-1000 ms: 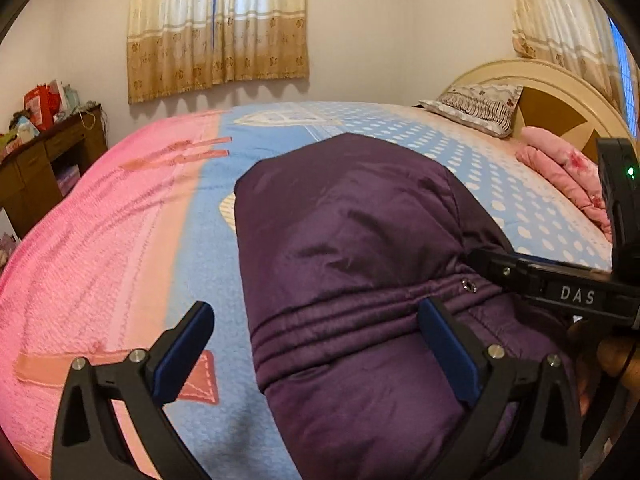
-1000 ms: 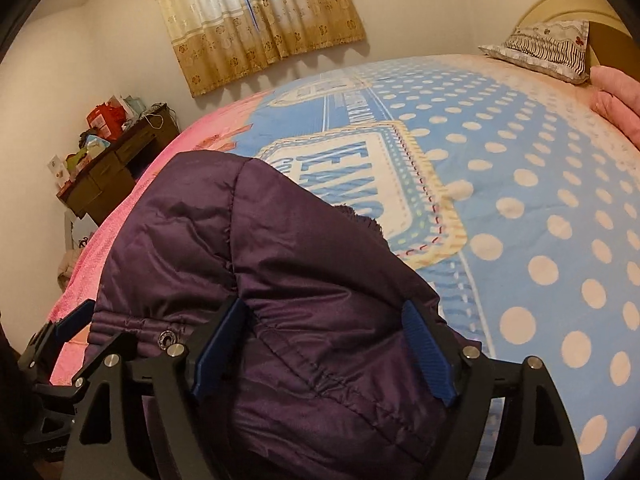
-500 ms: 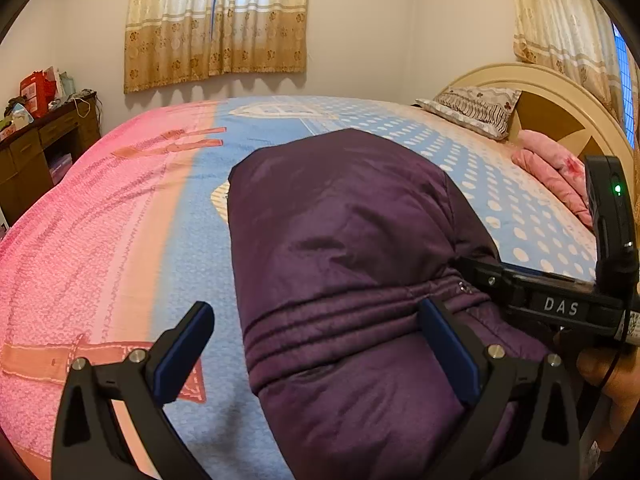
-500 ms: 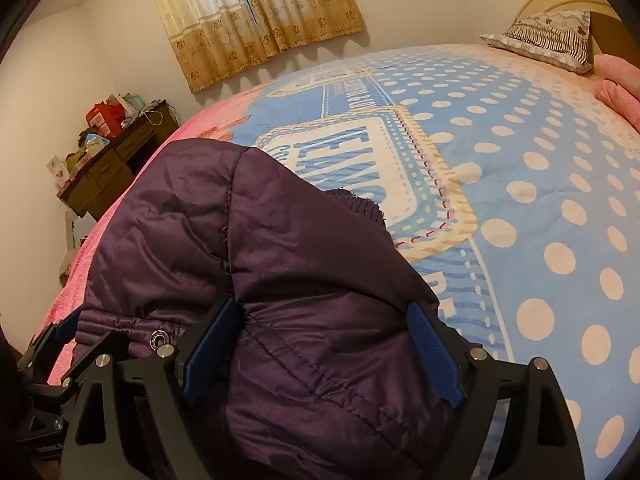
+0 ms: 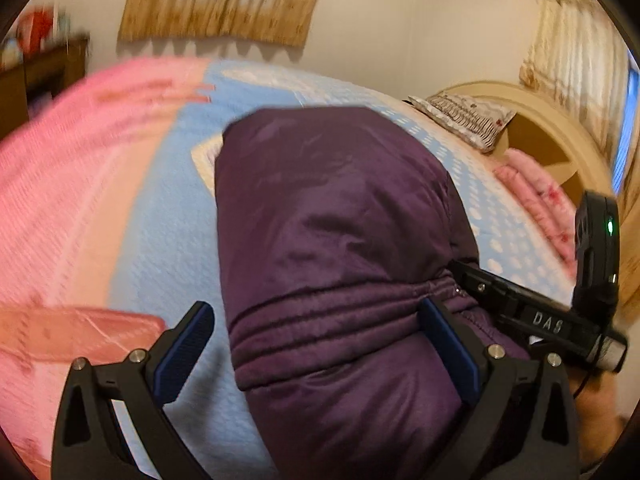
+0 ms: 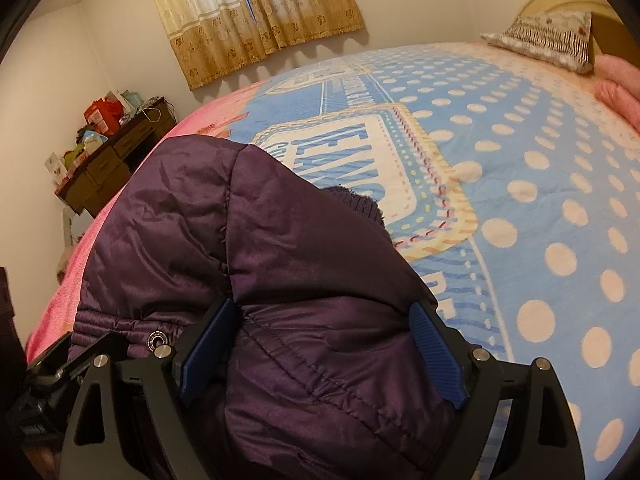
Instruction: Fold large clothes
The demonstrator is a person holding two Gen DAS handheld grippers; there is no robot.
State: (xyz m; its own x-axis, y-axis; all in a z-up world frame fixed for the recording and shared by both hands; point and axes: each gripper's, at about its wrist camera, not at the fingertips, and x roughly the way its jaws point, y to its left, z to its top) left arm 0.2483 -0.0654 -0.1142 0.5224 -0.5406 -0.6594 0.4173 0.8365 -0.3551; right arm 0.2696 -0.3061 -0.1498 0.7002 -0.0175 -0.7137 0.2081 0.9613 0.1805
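Observation:
A folded dark purple padded jacket lies on the bed; it also shows in the right wrist view. My left gripper is open, its jaws wide apart over the jacket's near left edge, where stitched hem lines run. My right gripper is open, its jaws spread over the jacket's near right part. The right gripper's body shows in the left wrist view at the jacket's right side. Neither gripper pinches the cloth.
The bed cover is pink at the left and blue with white dots at the right. A striped pillow and a pink folded blanket lie by the headboard. A cluttered wooden desk stands by the wall.
Both grippers stay open over the jacket. The left wrist view has swung and tilted, and is blurred by motion. The right gripper has shifted slightly forward over the jacket.

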